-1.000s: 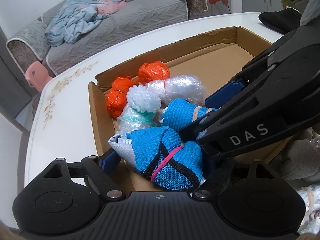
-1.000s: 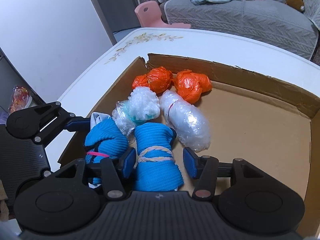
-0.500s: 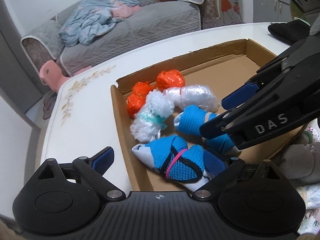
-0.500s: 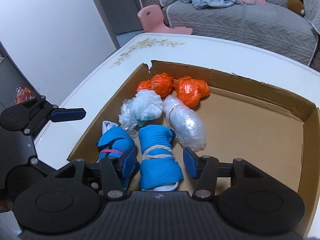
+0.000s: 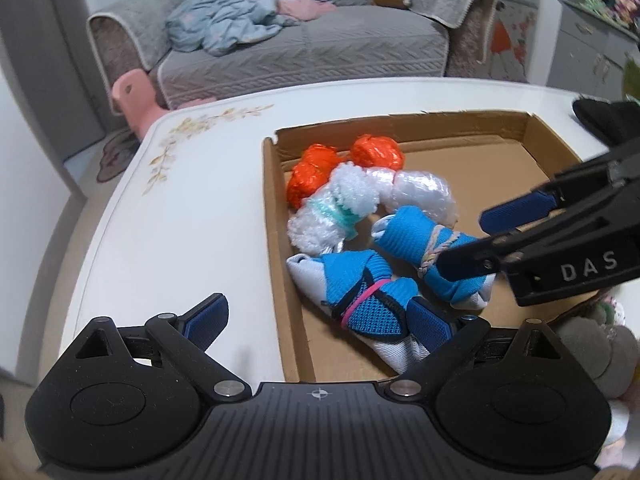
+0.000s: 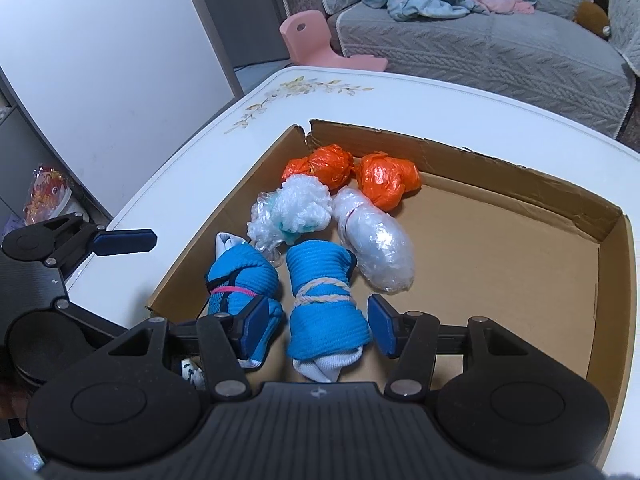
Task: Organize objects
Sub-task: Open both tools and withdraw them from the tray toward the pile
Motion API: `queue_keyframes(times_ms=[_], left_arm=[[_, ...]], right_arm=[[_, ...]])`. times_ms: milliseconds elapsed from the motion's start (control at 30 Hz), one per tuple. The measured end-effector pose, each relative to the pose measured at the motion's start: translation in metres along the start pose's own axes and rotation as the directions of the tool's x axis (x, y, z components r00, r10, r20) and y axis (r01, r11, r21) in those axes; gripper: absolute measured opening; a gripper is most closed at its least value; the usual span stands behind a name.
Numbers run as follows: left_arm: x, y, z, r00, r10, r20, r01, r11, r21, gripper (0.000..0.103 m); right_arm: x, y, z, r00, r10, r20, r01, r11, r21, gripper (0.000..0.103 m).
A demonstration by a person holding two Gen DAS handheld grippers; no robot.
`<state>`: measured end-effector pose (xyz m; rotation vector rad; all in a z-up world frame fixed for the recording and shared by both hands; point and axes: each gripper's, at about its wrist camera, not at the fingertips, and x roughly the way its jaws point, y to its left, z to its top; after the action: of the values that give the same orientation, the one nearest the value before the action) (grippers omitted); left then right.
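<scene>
A shallow brown cardboard box (image 6: 472, 240) sits on a white table with a floral print (image 5: 180, 216), and the bundles are gathered at one end of the box. Two crumpled orange plastic bundles (image 6: 352, 176) lie against the far wall, side by side. Just in front of them are a white fluffy bundle tied with teal (image 6: 294, 212) and a clear plastic-wrapped oblong bundle (image 6: 374, 246). Nearer the cameras lie two rolled blue socks: the blue sock roll bound with a pink band (image 5: 360, 288) next to the box's side wall, and the blue sock roll tied with pale cord (image 6: 324, 304) beside it.

The left gripper (image 5: 316, 320) has its fingers spread wide, one over the bare table outside the box and the other inside, at the pink-banded roll; nothing is clamped between them. The right gripper (image 6: 318, 326) straddles the cord-tied roll, its blue fingers standing at either side of it, with a narrow gap visible on the right side. It presses on nothing that can be seen.

A grey sofa (image 6: 480, 40) with a heap of light blue cloth stands beyond the table.
</scene>
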<state>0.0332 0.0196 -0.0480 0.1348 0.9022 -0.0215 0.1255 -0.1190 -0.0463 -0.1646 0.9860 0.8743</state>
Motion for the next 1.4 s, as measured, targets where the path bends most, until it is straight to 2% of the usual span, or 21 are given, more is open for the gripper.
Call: queue_keyframes(times_ms=[200,367,567,633,700,933,1067,1233,1400], left_arm=[[-0.012,0.011,-0.011,1.000,-0.009,0.016,0.010,0.994,-0.108,0.098],[-0.025,0.018,-0.023,0.999,-0.034,0.024,0.038,0.977,-0.210,0.098],[-0.043,0.019,-0.038,0.997,-0.042,0.066,0.058,0.961,-0.270,0.100],[-0.049,0.018,-0.046,0.996,-0.041,0.080,0.062,0.958,-0.279,0.101],[-0.054,0.017,-0.055,0.995,-0.037,0.093,0.063,0.955,-0.290,0.101],[-0.069,0.011,-0.098,0.992,-0.056,0.116,0.093,0.933,-0.347,0.101],[-0.079,-0.003,-0.122,0.989,-0.087,0.122,0.125,0.927,-0.354,0.101],[-0.090,-0.037,-0.143,0.981,-0.141,0.135,0.176,0.937,-0.303,0.102],[-0.095,-0.077,-0.149,0.959,-0.235,0.159,0.267,0.938,-0.223,0.102]], right_arm=[[-0.016,0.001,-0.008,1.000,0.003,0.026,-0.003,1.000,-0.006,0.054],[-0.029,0.003,-0.015,0.999,0.002,0.047,-0.002,1.000,-0.008,0.057],[-0.048,0.002,-0.027,0.997,0.011,0.079,-0.010,1.000,-0.010,0.060],[-0.058,0.003,-0.032,0.995,0.011,0.101,-0.009,1.000,-0.021,0.064],[-0.070,0.002,-0.040,0.992,0.008,0.128,-0.004,1.000,-0.031,0.068],[-0.106,-0.002,-0.087,0.979,-0.014,0.204,0.025,0.998,-0.053,0.073],[-0.119,-0.009,-0.124,0.971,-0.040,0.236,0.056,0.997,-0.062,0.075],[-0.123,-0.011,-0.164,0.967,-0.067,0.246,0.096,0.990,-0.108,0.077],[-0.117,-0.019,-0.183,0.972,-0.044,0.232,0.071,0.992,-0.108,0.077]])
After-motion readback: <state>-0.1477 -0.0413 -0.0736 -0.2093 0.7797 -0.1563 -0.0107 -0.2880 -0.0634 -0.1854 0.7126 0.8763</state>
